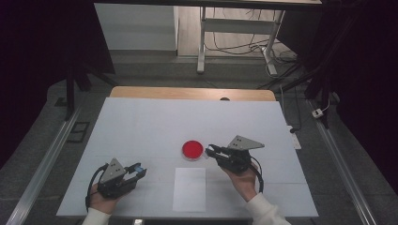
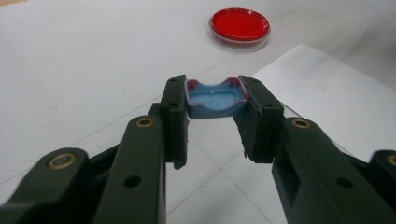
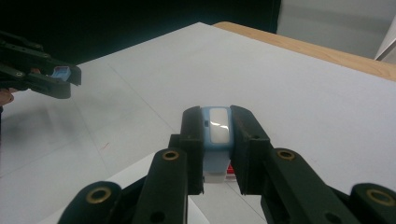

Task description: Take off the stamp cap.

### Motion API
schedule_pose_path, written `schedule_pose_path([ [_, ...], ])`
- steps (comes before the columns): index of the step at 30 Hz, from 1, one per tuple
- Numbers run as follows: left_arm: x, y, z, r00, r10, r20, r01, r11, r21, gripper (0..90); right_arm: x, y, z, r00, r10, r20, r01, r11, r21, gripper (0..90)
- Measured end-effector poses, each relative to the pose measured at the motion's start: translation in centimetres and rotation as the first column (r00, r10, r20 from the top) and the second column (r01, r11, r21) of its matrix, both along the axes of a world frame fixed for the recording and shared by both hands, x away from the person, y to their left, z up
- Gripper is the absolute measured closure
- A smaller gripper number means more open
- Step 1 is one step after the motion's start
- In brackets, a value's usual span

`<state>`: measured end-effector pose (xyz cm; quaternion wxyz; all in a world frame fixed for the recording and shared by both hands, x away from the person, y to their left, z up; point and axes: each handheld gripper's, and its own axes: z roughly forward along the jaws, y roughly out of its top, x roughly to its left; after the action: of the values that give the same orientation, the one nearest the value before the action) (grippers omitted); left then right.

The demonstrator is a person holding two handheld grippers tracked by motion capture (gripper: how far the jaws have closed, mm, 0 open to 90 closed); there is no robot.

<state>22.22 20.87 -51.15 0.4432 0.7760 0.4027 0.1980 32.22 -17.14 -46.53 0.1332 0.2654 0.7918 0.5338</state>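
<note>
Two blue pieces, one per gripper: the left gripper (image 2: 212,121) has its fingers clamped on a blue cap (image 2: 215,99) stained red; the right gripper (image 3: 217,144) grips a blue stamp body (image 3: 217,127) beside one red dish (image 1: 193,149); one white sheet (image 1: 189,189) lies on the bench (image 1: 141,126).

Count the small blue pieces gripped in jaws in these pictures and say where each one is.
2. One blue piece with red stains is clamped in the left gripper, near the white sheet. The other blue piece is clamped in the right gripper, beside the red dish.
</note>
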Motion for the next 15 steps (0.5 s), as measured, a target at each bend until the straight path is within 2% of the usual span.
schedule_pose_path([
  [15,0.15,-0.1,-0.1,1.0,-0.001,-0.003,0.001,1.0,0.001,64.8,0.47,0.39,0.19,1.0,0.007,0.001,-0.007,1.0,-0.001,74.9],
])
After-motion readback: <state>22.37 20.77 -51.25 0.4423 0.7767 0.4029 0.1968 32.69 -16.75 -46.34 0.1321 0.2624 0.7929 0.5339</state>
